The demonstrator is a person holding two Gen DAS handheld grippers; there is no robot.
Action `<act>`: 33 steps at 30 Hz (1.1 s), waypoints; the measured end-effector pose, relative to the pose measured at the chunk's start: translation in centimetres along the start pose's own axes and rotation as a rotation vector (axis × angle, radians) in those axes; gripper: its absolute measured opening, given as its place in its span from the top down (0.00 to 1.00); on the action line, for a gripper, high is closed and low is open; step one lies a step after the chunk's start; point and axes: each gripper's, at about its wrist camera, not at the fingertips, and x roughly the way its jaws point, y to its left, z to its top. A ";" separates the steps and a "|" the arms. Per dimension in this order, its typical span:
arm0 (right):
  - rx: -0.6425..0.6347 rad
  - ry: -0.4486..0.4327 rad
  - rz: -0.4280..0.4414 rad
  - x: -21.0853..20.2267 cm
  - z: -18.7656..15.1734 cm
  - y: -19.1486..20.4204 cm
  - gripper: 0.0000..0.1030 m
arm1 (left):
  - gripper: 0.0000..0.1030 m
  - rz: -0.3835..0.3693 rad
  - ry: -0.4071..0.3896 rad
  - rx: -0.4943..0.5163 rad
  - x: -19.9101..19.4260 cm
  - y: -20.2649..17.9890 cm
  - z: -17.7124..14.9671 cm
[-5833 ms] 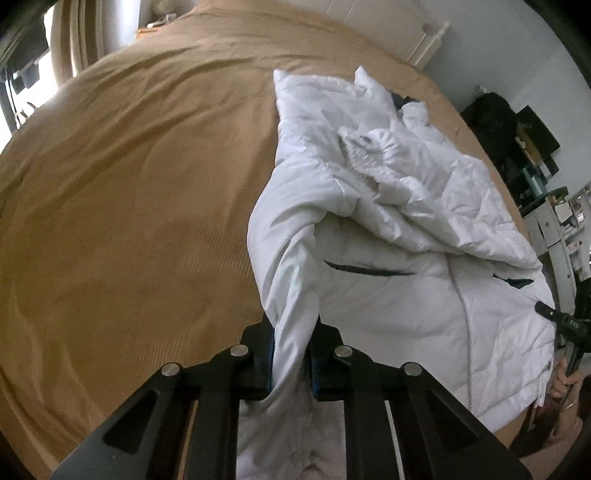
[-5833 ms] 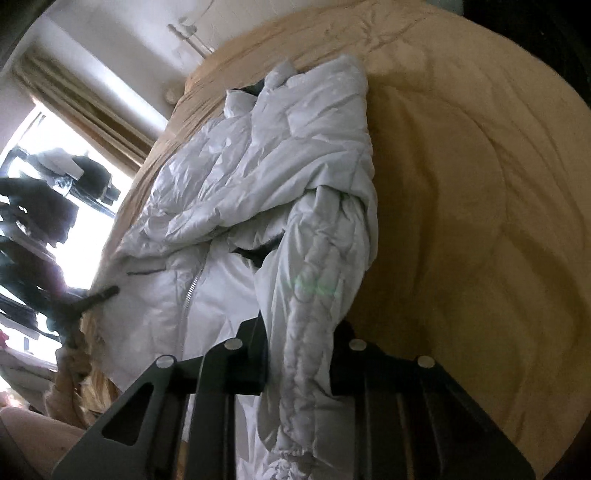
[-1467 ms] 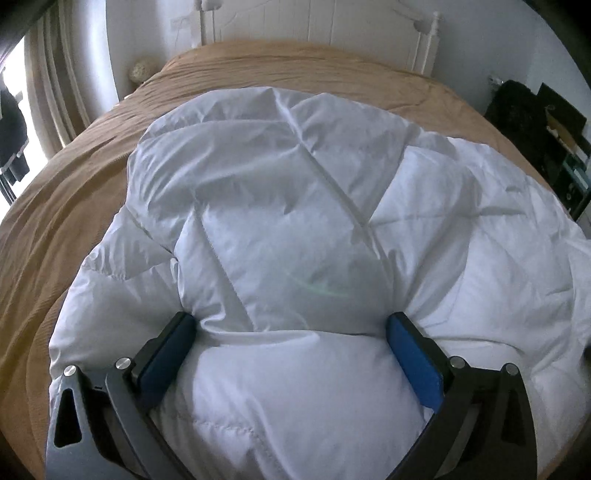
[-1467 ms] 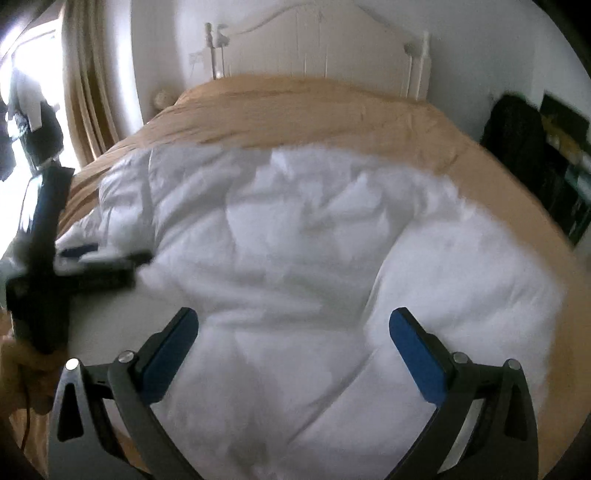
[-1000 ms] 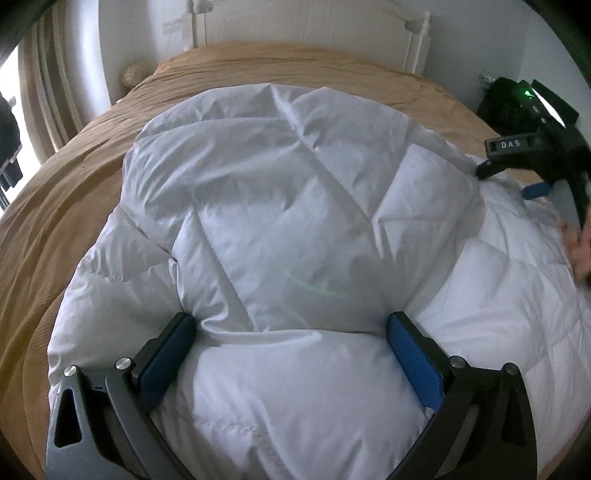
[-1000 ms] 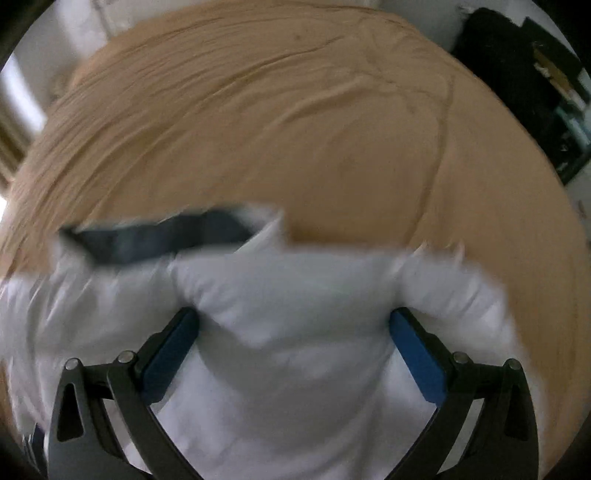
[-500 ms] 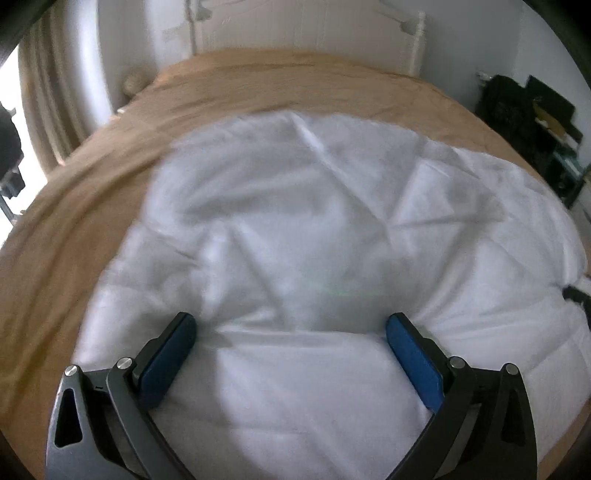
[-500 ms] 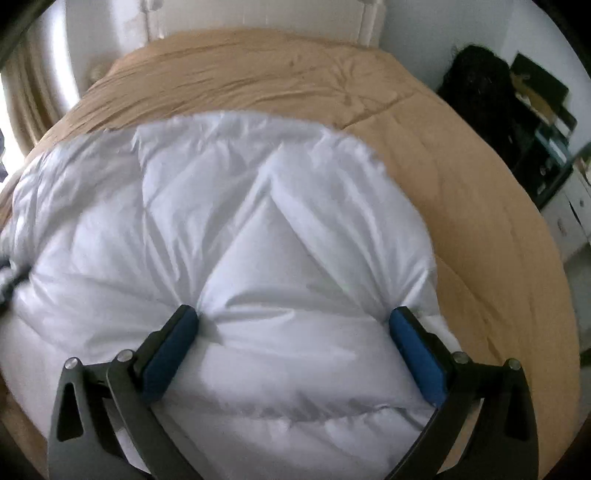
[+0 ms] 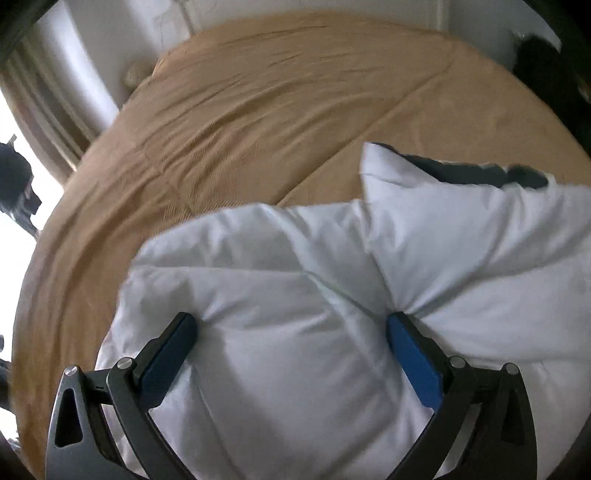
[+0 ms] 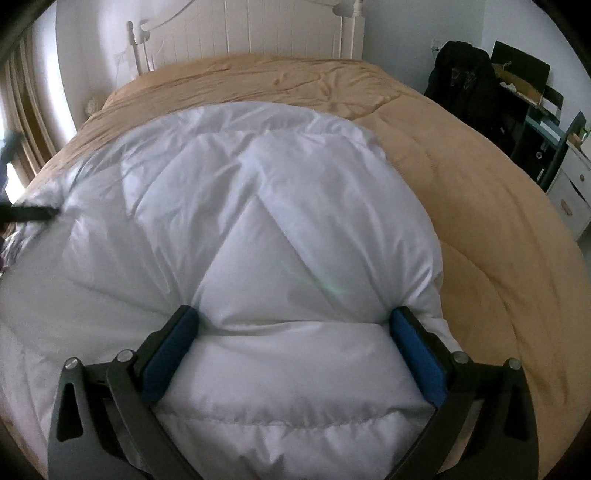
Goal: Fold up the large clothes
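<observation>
- My left tongs (image 9: 291,325) are spread wide, their blue pads (image 9: 413,354) pressed down into the puffy white quilted down jacket (image 9: 295,295), with a broad bulge of fabric swelling between them; they clamp nothing.
- My right tongs (image 10: 295,321) are likewise splayed wide, blue pads (image 10: 170,350) sunk into the same jacket (image 10: 258,221) near its right edge.
- The jacket lies bunched on the bed, covering its near part; in the left view a fold stands up at the right with a strip of dark lining (image 9: 476,171) along its top.
- Under it spreads the tan ribbed bedspread (image 10: 480,206), bare toward the white wooden headboard (image 10: 258,33).
- Right of the bed, dark clothing (image 10: 469,85) hangs beside cluttered shelves.
</observation>
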 end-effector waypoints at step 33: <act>0.714 0.174 0.711 -1.3 -7.0 -8.0 0.00 | 0.01 -0.850 -0.022 -0.784 -0.4 11.4 -16.1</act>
